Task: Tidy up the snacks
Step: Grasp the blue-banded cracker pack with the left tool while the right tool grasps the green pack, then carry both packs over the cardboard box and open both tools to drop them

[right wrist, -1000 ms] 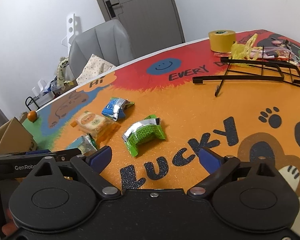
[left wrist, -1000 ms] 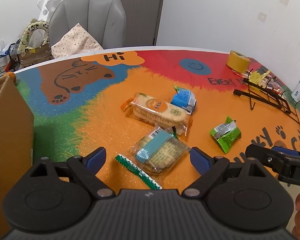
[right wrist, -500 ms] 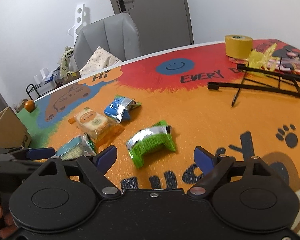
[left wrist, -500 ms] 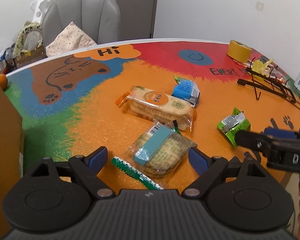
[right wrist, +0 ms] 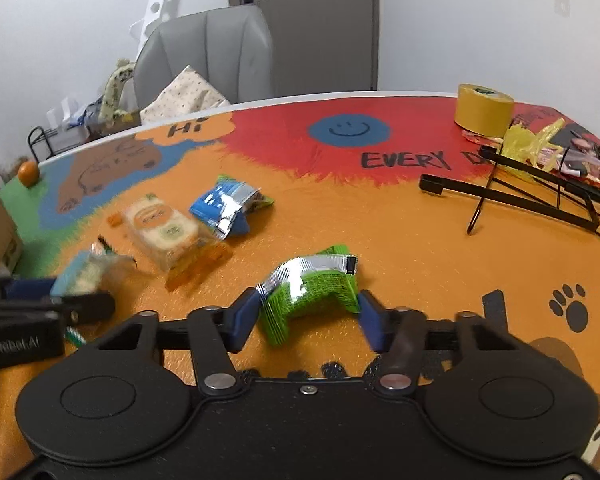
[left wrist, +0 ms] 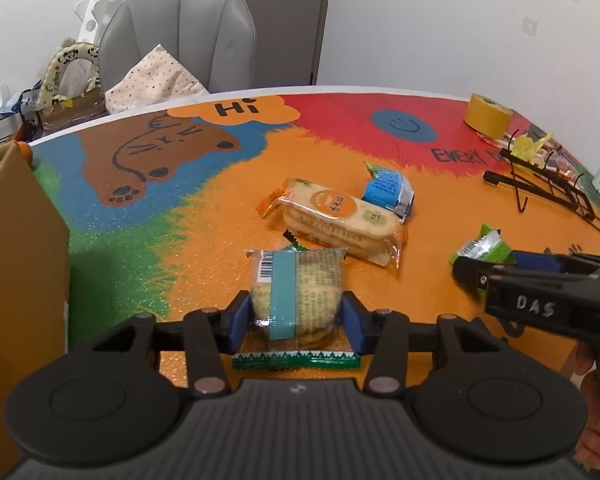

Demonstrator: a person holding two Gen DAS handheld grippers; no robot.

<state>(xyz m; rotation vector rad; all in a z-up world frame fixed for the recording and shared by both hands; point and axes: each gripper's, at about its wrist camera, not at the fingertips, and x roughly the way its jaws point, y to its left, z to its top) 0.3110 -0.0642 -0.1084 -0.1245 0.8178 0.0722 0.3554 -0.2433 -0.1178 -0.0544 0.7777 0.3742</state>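
The left gripper (left wrist: 296, 326) was clenched on the teal-banded cracker pack (left wrist: 296, 284), blue pads pressed against both its sides, low over the orange part of the table mat (left wrist: 220, 216). The right gripper (right wrist: 308, 320) had its pads against either side of the green snack packet (right wrist: 312, 288), gripping it at the mat. Beyond them lay the orange-labelled biscuit pack (left wrist: 336, 220), with the blue foil packet (left wrist: 390, 192) touching its far end. Further off to the right stood a black wire rack (right wrist: 540, 196) and a yellow tape roll (right wrist: 483, 110).
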